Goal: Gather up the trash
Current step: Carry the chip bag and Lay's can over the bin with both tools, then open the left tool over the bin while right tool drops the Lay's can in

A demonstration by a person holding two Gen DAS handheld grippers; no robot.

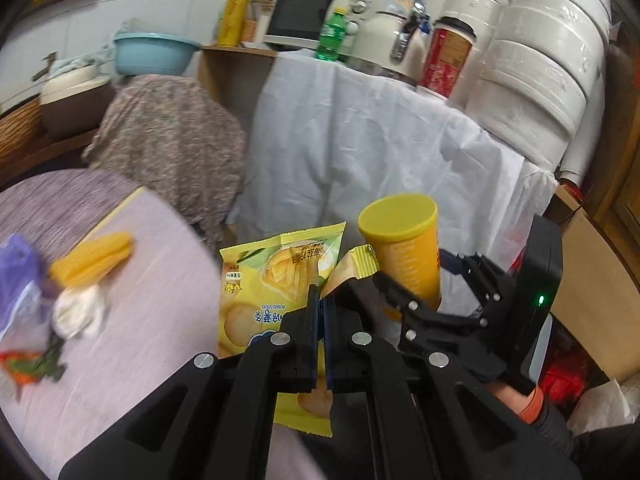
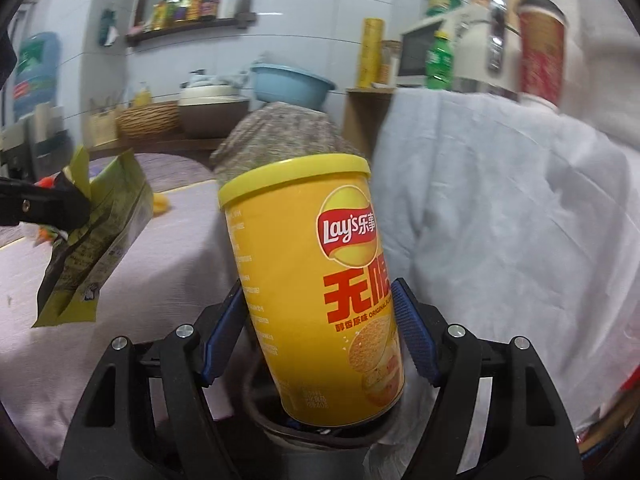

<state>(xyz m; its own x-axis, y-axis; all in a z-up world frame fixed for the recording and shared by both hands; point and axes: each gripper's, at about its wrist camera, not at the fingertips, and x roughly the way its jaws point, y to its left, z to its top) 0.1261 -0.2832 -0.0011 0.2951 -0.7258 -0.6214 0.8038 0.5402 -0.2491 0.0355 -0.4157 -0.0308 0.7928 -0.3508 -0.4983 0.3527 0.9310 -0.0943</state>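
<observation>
Pinching a flat yellow potato-stick packet (image 1: pixel 272 288) between closed pads, the left gripper (image 1: pixel 319 308) holds the wrapper in the air just off the near edge of the cloth-covered table (image 1: pixel 160 320). Alongside it, the right gripper (image 2: pixel 320 336) clamps a yellow Lay's canister (image 2: pixel 312 280) by the lower half of its wall, blue pads (image 2: pixel 412 336) pressed on opposite sides, the lidded top tilted slightly left and the base hanging over a dark round opening (image 2: pixel 320 432) that is probably a bin, though too little of it shows to be sure.

The packet looks limp and nearly weightless; thin film like this crumples and slides, so a grip well in from the sealed edge, as here, seems safest. The canister appears light and stiff, likely cardboard with a slick printed skin; a mid-body squeeze should hold, but too much force could dent it.

Further out on the table lie a corn cob (image 1: pixel 94 258), a crumpled white wad (image 1: pixel 78 312), a purple bag (image 1: pixel 18 276) and a red-and-green wrapper (image 1: pixel 28 366) toward its left edge, all motion-blurred. Beyond stand a white-draped stand (image 1: pixel 360 140) crowded with a cooker (image 1: pixel 384 36), a green bottle (image 1: pixel 334 34) and stacked white rolls (image 1: pixel 548 72).
</observation>
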